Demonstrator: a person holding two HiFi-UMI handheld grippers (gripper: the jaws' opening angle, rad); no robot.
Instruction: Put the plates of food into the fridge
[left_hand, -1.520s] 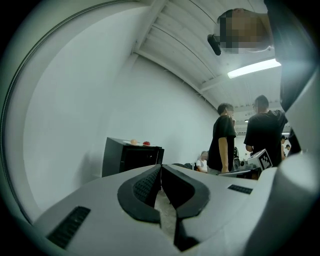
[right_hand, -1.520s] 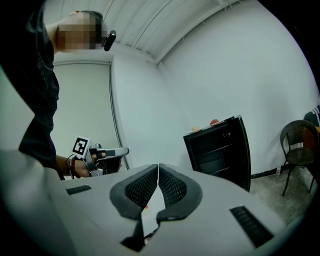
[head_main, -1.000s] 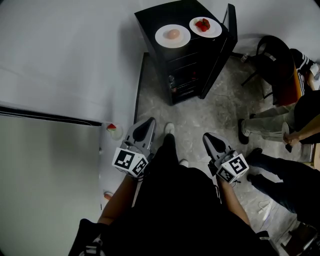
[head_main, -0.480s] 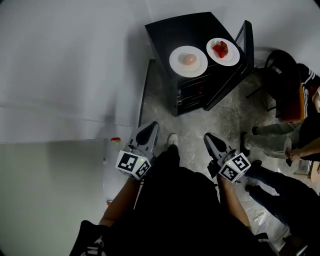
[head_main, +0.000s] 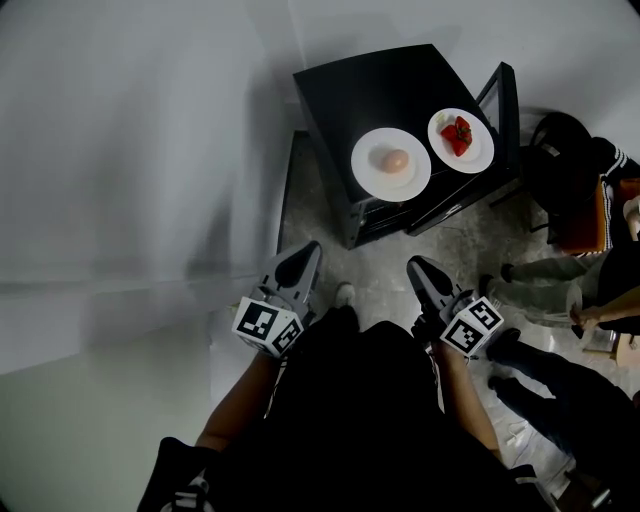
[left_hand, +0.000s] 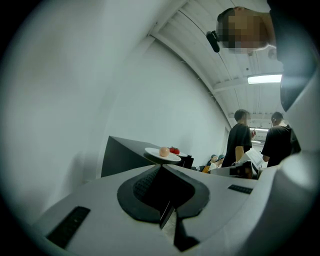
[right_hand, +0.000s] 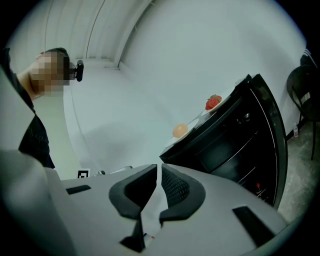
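Observation:
A small black fridge (head_main: 390, 85) stands against the white wall, its door (head_main: 500, 100) swung open to the right. On its top sit two white plates: one with a peach-coloured round food (head_main: 392, 161) and one with red strawberries (head_main: 460, 135). Both plates also show in the left gripper view, the peach plate (left_hand: 162, 154) nearer, and in the right gripper view as the peach food (right_hand: 180, 130) and the strawberries (right_hand: 213, 102). My left gripper (head_main: 303, 252) and right gripper (head_main: 418, 267) are held side by side, short of the fridge, both shut and empty.
People stand and sit at the right (head_main: 590, 300), near a black chair (head_main: 560, 150). A white wall (head_main: 150, 150) runs along the left. The fridge's shelves (right_hand: 235, 145) show behind the open door. The floor (head_main: 380, 260) is grey stone.
The fridge and its plates have come nearer in the head view. Both grippers travelled toward it and stayed shut.

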